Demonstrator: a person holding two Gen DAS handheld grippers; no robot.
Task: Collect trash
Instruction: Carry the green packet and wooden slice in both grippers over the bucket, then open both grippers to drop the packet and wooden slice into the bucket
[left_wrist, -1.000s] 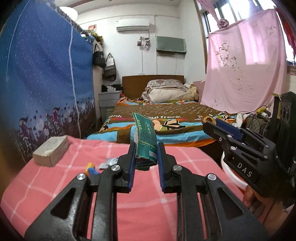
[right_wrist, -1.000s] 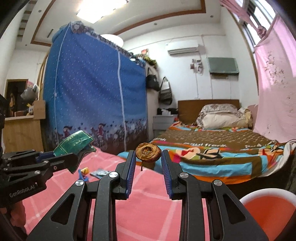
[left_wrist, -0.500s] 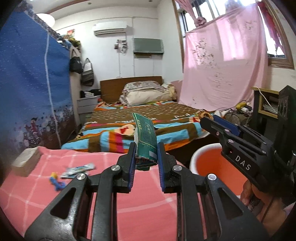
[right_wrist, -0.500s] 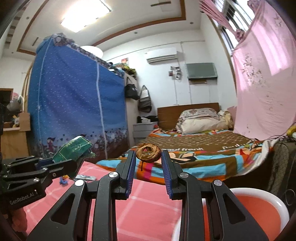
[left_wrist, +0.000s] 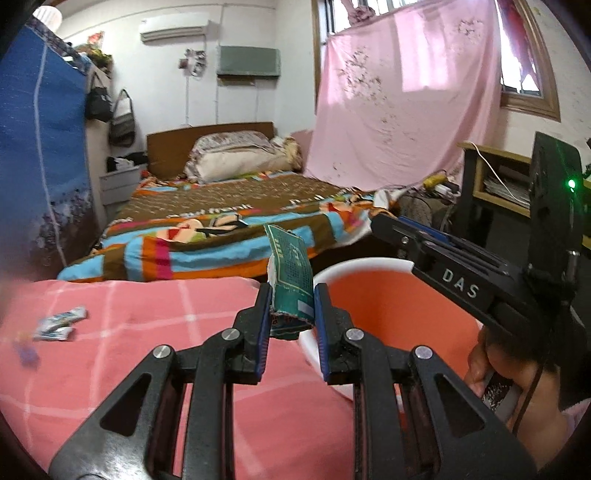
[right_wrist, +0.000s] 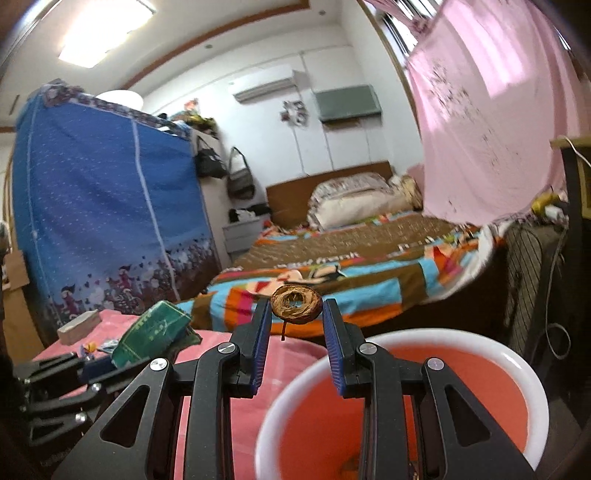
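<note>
The green wrapper (left_wrist: 290, 280) stands with its long axis upright and leaning slightly away, its lower end pinched between the pads of the left gripper (left_wrist: 290, 314), above the right edge of the pink checked cloth (left_wrist: 147, 350) just beside the rim of the orange bin (left_wrist: 369, 264). The right gripper (right_wrist: 295, 332) is closed on a brown dried ring (right_wrist: 295, 304), held flat-faced toward the camera at its fingertips, with a thin stem hanging down. That ring hangs just short of the bin's near white rim.

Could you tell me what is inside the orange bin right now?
The orange bin shows bare orange walls and one small brownish scrap near the bottom; the right gripper covers part of the floor.
</note>
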